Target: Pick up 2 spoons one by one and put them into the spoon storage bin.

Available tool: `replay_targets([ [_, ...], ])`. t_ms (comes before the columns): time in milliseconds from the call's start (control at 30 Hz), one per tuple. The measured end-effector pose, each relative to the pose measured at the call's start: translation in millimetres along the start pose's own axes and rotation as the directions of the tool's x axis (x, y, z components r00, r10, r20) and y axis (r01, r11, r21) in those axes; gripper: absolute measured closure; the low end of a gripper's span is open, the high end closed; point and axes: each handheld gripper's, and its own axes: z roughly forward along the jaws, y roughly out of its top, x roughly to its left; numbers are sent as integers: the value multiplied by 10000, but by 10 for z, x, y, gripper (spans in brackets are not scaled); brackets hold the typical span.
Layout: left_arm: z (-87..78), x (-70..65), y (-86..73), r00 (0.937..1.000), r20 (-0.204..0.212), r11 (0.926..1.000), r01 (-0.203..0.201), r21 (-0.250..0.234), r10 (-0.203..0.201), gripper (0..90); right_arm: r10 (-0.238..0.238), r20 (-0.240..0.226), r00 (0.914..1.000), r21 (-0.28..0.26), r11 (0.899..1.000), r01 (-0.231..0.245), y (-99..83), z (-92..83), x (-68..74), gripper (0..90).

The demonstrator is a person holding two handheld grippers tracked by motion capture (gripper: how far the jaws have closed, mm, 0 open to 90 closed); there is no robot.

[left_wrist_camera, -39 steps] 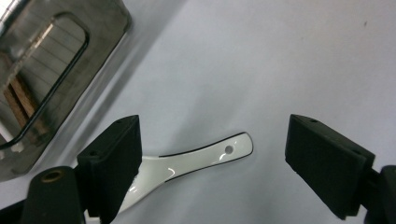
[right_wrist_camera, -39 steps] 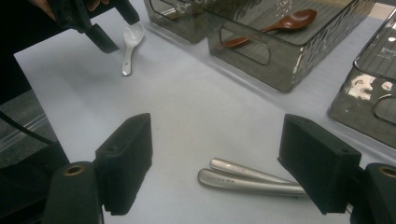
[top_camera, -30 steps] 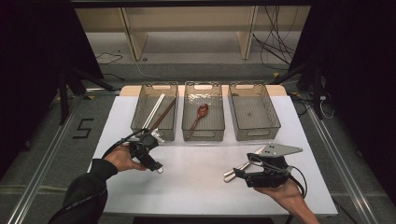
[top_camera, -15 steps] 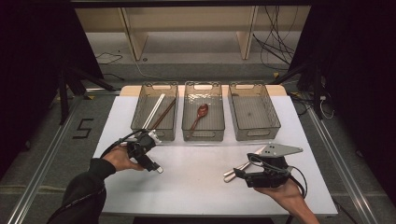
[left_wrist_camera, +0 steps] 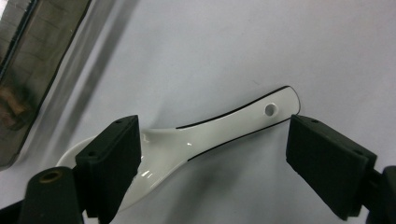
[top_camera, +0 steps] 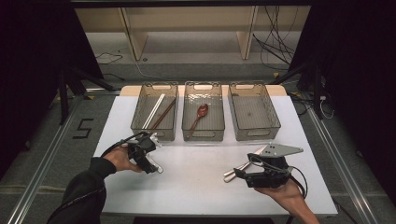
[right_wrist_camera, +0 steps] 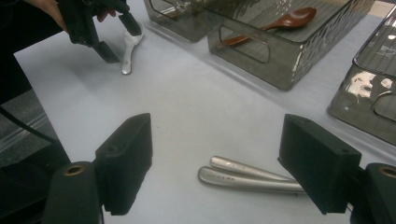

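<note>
My left gripper (left_wrist_camera: 212, 154) straddles the glossy white ceramic spoon (left_wrist_camera: 196, 140) lying on the white table (top_camera: 196, 186), jaws wide, prob. not pinching. Right gripper (right_wrist_camera: 217, 163) also spread, over two metal handles (right_wrist_camera: 247, 179).

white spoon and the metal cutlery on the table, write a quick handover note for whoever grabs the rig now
Left hand-held gripper: open, jaws either side of the white spoon, which lies on the table.
Right hand-held gripper: open, over two metal handles lying on the table.
Done: chopsticks in the left bin, brown spoon in the middle bin.
Left: white spoon and metal pieces to be binned; right bin holds nothing.
</note>
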Motion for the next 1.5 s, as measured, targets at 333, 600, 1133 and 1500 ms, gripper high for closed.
replay_targets([
  [333, 39, 32, 5, 9989, -113, 9986, -447, 287, 451, 172, 13, 11, 10000, 15, 10000, -13, -2, 3, -1, 266],
  [600, 40, 40, 24, 9974, -226, 9973, -675, 301, 682, 179, 41, 22, 10000, 32, 10000, -41, -4, 7, 0, 267],
  [1133, 98, 61, 65, 9942, -230, 9930, -1039, 554, 1053, 282, 63, 22, 10000, 47, 10000, -64, -6, 10, -1, 268],
  [1500, 74, 75, 91, 9908, -968, 9954, -918, 281, 941, 570, 57, 46, 10000, 58, 10000, -58, -6, 7, -1, 268],
])
